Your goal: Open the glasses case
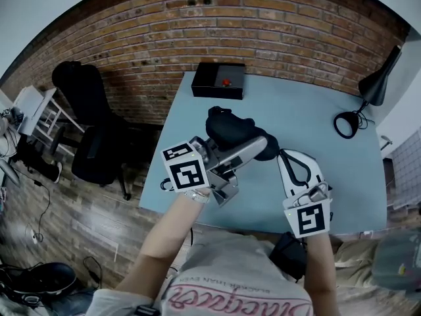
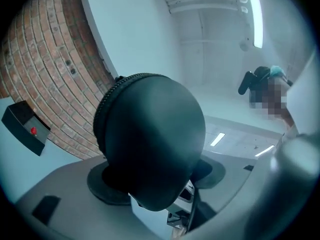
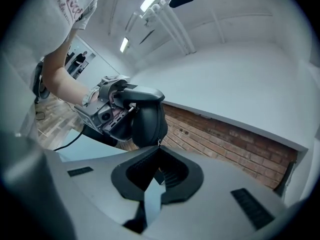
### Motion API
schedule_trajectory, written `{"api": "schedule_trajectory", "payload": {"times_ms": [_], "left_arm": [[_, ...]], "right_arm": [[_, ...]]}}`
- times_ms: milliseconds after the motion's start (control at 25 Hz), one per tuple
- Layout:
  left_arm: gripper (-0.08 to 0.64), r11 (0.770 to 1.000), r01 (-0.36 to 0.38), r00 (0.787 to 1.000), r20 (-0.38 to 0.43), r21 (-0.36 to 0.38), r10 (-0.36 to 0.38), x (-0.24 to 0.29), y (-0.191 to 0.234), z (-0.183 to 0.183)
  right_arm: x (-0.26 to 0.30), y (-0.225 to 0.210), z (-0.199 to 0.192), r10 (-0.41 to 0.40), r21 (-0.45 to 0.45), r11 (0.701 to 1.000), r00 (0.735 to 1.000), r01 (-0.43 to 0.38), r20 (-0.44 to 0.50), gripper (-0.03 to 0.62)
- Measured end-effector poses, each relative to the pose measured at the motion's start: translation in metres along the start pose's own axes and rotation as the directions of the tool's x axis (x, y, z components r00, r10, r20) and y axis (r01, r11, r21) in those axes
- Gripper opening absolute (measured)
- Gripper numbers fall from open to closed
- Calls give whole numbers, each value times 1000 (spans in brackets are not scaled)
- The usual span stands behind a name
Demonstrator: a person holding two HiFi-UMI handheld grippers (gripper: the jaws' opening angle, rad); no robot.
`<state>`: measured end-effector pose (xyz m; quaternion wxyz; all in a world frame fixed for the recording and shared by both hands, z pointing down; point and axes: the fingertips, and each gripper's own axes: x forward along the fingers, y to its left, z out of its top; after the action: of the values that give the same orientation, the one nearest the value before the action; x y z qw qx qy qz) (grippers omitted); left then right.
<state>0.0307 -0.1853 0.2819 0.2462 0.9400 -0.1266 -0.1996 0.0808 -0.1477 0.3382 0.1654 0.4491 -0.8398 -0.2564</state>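
Shirt (image 1: 230,288): nearest, 6 o'clock in head view.
Table (image 1: 296,110): pale blue, against brick wall (image 1: 197,25); black box (image 1: 218,79) at 12 o'clock, lamp (image 1: 375,87) at 2.
Left gripper (image 1: 253,147): wide, clamped on glasses case (image 1: 227,125), off table at centre.
Left gripper view: case filling middle; ceiling lights (image 2: 255,14) at 1 o'clock, outside head view.
Right gripper (image 3: 158,156): right gripper view, jaws together, tips at case's zip edge.

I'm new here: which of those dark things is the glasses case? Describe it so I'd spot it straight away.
Find the pale blue table in front of the brick wall. Over it, the left gripper clamps the glasses case. Unlike the flat black box with a red dot at the table's far edge, it is a rounded black shell with a zip round its rim.
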Motion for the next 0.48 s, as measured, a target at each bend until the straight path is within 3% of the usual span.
{"api": "schedule_trajectory", "payload": {"times_ms": [160, 480], "left_arm": [[324, 999, -37, 998, -49, 32, 39, 1, 3, 0], [322, 990, -69, 983, -163, 125, 89, 1, 3, -11]], "right_arm": [[4, 1, -1, 4, 11, 1000, 1000, -4, -16, 18], [3, 5, 0, 14, -79, 997, 997, -19, -71, 20]]}}
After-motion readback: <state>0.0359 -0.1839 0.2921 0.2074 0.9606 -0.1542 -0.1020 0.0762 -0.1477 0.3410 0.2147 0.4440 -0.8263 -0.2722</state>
